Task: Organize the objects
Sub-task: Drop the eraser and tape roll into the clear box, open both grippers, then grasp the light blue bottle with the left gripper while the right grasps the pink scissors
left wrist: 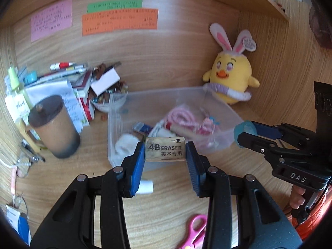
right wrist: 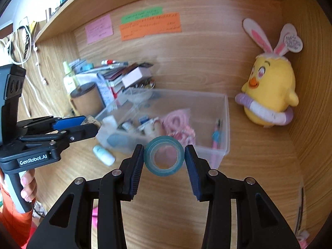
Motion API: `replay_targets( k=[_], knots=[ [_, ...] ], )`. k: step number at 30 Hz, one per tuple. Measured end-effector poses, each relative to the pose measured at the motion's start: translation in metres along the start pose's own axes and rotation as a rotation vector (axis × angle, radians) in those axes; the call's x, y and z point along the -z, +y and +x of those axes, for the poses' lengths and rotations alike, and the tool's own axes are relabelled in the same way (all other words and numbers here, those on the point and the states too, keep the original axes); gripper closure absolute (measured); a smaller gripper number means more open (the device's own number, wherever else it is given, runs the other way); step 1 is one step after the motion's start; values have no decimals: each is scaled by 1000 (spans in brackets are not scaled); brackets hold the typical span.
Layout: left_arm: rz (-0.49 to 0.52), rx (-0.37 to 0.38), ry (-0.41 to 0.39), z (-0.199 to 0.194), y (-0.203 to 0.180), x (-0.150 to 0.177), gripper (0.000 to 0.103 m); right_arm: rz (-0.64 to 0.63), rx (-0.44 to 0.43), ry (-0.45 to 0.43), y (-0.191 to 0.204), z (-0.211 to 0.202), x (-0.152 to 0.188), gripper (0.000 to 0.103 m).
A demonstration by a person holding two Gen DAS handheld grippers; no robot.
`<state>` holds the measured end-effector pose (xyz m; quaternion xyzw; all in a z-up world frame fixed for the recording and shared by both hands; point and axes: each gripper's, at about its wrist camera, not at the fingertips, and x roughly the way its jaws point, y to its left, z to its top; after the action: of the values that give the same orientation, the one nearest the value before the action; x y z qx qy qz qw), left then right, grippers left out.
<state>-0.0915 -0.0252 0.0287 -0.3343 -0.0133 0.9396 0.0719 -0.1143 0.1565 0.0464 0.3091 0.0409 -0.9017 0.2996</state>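
A: Start at the left of the frame. What hasn't been sorted?

B: Quite a lot, I'd judge. In the left wrist view a brown lidded mug (left wrist: 54, 127) stands at mid-left on the bench (left wrist: 166, 197), with a heap of papers and pens (left wrist: 62, 78) behind it and a small bowl of bits (left wrist: 108, 99) just right of that. A white tube (left wrist: 146, 186) lies on the bench near the bottom centre, and pink scissors (left wrist: 194, 230) sit at the bottom edge.

A: And the middle?

B: The clear plastic bin (left wrist: 116, 128) sits in the centre. It already holds a coiled pink cord (left wrist: 182, 117), something white and fluffy (left wrist: 126, 143), a small blue box (left wrist: 142, 127) and other bits I can't make out. So part of the job is done.

A: What are the hands carrying?

B: The left gripper (left wrist: 165, 152) has its jaws clamped on an eraser (left wrist: 165, 149) marked 4B, held in front of the bin's near wall, lower centre of the frame. The right gripper (right wrist: 164, 155) has its jaws closed against a teal roll of tape (right wrist: 164, 155), also held in front of the bin's near side.

A: So both are ready to go in?

B: That's my reading; neither is inside yet. On the far right, the yellow chick plush (left wrist: 232, 76) leans in the corner, outside the bin.
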Motion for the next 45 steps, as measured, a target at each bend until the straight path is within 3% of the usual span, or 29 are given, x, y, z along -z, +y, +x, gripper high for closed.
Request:
replay_targets(
  k=[5, 16, 21, 27, 29, 32, 34, 37, 39, 43, 45],
  knots=[
    [-5, 13, -12, 9, -2, -14, 64, 12, 35, -4, -9, 12, -13, 66],
    [-6, -27, 79, 63, -2, -23, 64, 40, 101, 78, -31, 62, -22, 66],
    [-29, -25, 99, 78, 4, -27, 64, 44, 92, 100, -32, 77, -25, 66],
    [-30, -14, 104, 77, 2, -29, 63, -18, 83, 129, -19, 86, -23, 65],
    [-25, -19, 90, 71, 2, -30, 61, -40, 79, 123, -14, 83, -22, 60],
    [-18, -31, 56, 56, 1, -32, 51, -72, 72, 104, -6, 72, -20, 53],
    [-11, -39, 31, 44, 2, -31, 38, -81, 48, 95, -2, 63, -20, 50],
    [7, -67, 3, 29, 6, -28, 30, -97, 16, 76, 4, 49, -17, 44],
    [21, -80, 9, 22, 11, -23, 29, -112, -7, 67, 8, 39, -13, 41],
    [18, -93, 55, 17, 24, -4, 11, -139, -63, 81, 19, 26, 3, 39],
    [15, -95, 97, 21, 32, 8, 11, -162, -88, 107, 27, 22, 16, 39]
  ],
)
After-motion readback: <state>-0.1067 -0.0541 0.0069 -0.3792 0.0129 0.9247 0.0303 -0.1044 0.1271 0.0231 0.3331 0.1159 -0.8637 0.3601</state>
